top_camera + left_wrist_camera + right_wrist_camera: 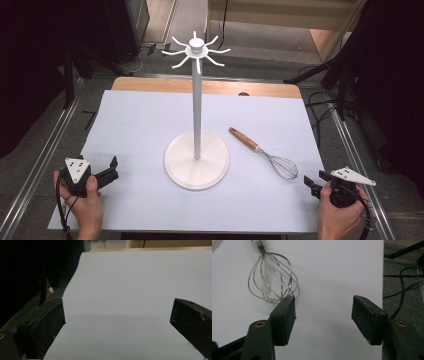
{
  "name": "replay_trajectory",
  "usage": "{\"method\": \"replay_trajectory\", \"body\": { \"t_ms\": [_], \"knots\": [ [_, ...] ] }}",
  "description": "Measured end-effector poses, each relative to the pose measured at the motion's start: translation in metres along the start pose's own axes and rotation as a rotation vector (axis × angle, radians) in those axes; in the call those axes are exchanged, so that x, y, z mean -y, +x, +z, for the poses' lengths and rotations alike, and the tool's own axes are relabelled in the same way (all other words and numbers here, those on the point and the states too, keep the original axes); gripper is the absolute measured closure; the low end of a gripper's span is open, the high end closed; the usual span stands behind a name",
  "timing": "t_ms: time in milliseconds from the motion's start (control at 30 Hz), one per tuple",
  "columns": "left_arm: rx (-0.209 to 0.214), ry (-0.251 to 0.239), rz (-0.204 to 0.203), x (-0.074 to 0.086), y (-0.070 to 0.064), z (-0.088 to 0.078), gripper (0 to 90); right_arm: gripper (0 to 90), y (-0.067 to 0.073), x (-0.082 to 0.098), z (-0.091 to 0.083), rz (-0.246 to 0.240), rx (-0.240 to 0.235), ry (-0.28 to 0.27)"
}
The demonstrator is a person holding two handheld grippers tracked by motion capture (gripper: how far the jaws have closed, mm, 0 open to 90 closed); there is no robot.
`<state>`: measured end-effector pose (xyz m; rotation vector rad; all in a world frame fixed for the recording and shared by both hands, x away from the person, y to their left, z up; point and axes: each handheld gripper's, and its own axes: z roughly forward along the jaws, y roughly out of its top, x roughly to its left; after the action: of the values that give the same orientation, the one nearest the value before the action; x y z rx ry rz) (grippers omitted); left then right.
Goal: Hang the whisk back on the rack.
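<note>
Right gripper view: the right claw [323, 320] hangs spread near the desk's right edge, just short of the whisk [273, 277] (likely bound for the hook stand [197, 100]); next, advance and pinch it.

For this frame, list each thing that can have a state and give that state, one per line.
whisk: lying flat on the white sheet, right of the stand, wooden handle pointing away, unheld.
hook stand: upright, every hook bare.
left gripper: open, nothing between the jaws, low over the sheet.
right gripper: open, nothing between the jaws, just short of the whisk's wire head.
white sheet: spread flat over the table.
</note>
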<state>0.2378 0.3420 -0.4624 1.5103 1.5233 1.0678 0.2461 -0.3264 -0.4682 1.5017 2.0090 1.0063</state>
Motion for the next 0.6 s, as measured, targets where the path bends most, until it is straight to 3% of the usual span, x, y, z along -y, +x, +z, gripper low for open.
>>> {"method": "replay_trajectory", "body": {
  "t_ms": [233, 400, 600],
  "knots": [
    [0.006, 0.011, -0.002, 0.0, 0.0, 0.001, 0.3, 26.7, 0.008, -0.019, 0.008, -0.088, -0.021, 0.115],
    [0.004, 0.015, 0.0, -0.001, 0.0, 0.001, 0.3, 21.9, 0.009, -0.031, 0.01, -0.112, -0.038, 0.157],
    [0.0, 0.012, 0.011, 0.0, -0.001, 0.001, 0.3, 22.6, 0.012, -0.048, 0.016, -0.164, -0.054, 0.23]
  ]
}}
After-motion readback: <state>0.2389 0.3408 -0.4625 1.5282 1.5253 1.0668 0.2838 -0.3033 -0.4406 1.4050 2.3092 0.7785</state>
